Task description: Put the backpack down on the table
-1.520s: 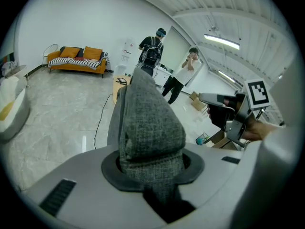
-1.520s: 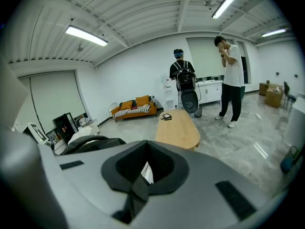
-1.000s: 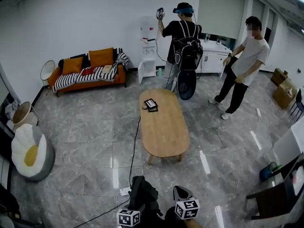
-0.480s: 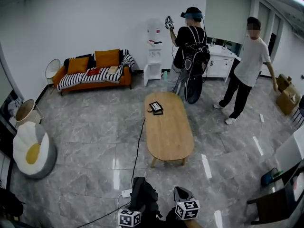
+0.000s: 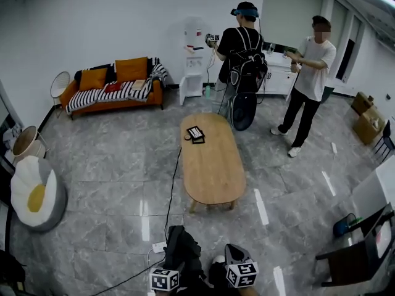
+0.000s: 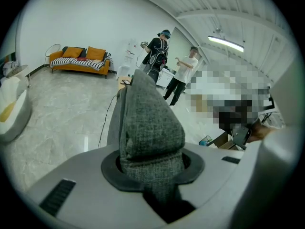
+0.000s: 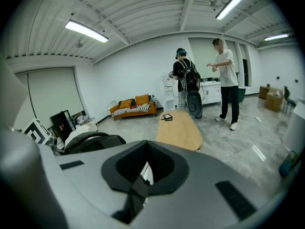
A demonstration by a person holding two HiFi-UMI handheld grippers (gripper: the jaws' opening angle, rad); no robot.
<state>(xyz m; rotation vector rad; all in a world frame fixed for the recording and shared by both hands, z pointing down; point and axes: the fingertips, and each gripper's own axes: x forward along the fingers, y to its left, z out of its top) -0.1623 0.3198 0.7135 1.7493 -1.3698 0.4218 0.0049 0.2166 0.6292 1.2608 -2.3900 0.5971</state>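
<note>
The dark backpack (image 5: 184, 253) hangs low in front of me, at the bottom of the head view, short of the oval wooden table (image 5: 213, 171). My left gripper (image 5: 165, 280) is right below it. In the left gripper view my left gripper (image 6: 152, 161) is shut on a thick grey woven strap of the backpack (image 6: 147, 123), which stands up between the jaws. My right gripper (image 5: 241, 273) is to the pack's right. In the right gripper view my right gripper (image 7: 145, 168) seems shut on a thin black strap (image 7: 136, 194), and the backpack's body (image 7: 90, 142) bulges at the left.
A small black device (image 5: 196, 134) lies on the table's far end. Two people (image 5: 244, 60) stand beyond it by a white water dispenser (image 5: 194, 66). A cable (image 5: 173, 190) runs over the floor along the table's left side. Orange sofa (image 5: 114, 88) at back left, dark chair (image 5: 345, 258) at right.
The backpack and both grippers have kept their place. At the back, the person in the white shirt has stepped up and reached toward the person in black, who has lowered an arm.
</note>
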